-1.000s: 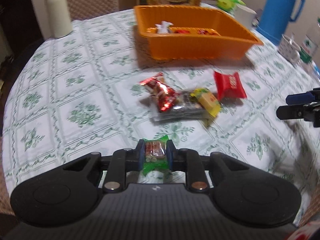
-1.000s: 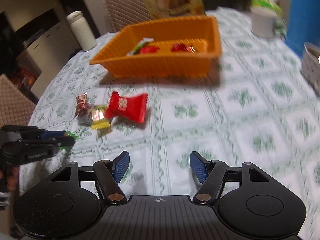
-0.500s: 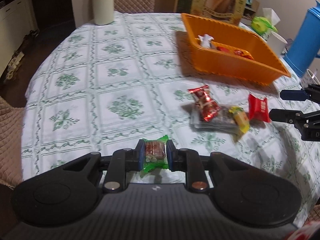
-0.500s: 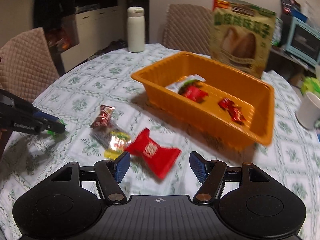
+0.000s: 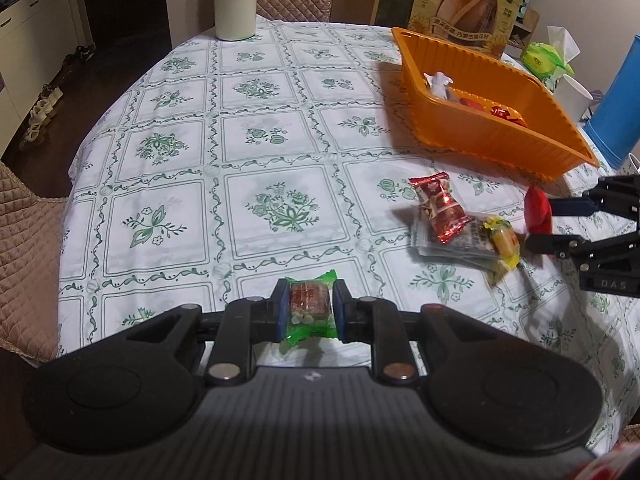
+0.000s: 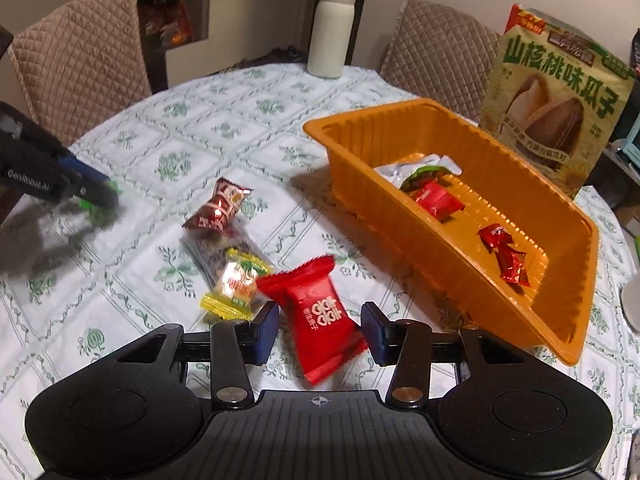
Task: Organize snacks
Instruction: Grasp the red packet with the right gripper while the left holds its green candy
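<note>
I see the counter (image 5: 168, 152) under a green-patterned cloth, with the orange tray (image 6: 460, 264) toward its far right side. A big seed bag (image 6: 556, 92) stands just behind the tray and a white bottle (image 6: 330, 28) stands at the counter's far edge. Inside the tray lie a red packet (image 6: 434, 200), a white wrapper (image 6: 400, 168) and a crinkled red candy (image 6: 506, 256).

My left gripper (image 5: 310, 310) is pinching a green candy (image 5: 309, 314) between its blue pads, just above the cloth near the counter's front. My right gripper (image 6: 320, 330) is spread wide, its fingers on either side of a red pouch (image 6: 316, 312) that lies on the cloth; I cannot tell whether they touch it. Just left of the pouch sit a yellow candy (image 6: 236, 284), a grey packet (image 6: 212, 252) under it and a dark red candy (image 6: 218, 210).
</note>
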A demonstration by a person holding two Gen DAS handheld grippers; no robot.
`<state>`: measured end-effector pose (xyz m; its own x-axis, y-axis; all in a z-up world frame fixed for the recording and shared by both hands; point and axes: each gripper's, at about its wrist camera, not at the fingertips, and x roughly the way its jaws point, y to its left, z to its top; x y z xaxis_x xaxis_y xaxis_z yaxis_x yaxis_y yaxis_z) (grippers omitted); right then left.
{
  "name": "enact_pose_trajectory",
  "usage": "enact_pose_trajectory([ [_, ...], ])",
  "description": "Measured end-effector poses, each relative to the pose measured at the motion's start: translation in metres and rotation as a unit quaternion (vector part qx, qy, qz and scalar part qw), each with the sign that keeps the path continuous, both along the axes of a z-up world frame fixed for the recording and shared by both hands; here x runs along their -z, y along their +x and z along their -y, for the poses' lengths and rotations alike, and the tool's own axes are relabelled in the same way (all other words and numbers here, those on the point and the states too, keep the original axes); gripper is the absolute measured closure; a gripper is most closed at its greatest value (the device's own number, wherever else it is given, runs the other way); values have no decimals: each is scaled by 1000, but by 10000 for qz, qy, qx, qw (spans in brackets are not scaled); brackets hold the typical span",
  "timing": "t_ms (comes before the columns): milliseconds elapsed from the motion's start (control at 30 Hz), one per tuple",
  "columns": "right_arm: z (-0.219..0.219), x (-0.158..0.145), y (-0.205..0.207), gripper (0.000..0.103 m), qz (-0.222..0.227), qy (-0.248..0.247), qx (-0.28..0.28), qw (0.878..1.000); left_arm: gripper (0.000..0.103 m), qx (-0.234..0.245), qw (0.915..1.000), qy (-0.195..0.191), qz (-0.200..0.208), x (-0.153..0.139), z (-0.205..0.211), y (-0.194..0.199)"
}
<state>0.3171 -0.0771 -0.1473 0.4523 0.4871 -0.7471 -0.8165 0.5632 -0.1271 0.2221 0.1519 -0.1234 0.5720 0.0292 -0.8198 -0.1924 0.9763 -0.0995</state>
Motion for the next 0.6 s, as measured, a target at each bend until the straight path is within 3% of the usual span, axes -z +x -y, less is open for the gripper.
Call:
enact_pose_trajectory([
  [100, 0, 4, 1, 65, -87, -43, 32, 9999, 83, -10, 10000, 9, -5, 0, 0, 1],
  [600, 34, -9, 14, 72, -797, 843, 1106, 9871, 83, -8, 9999, 69, 78, -7, 2, -5],
])
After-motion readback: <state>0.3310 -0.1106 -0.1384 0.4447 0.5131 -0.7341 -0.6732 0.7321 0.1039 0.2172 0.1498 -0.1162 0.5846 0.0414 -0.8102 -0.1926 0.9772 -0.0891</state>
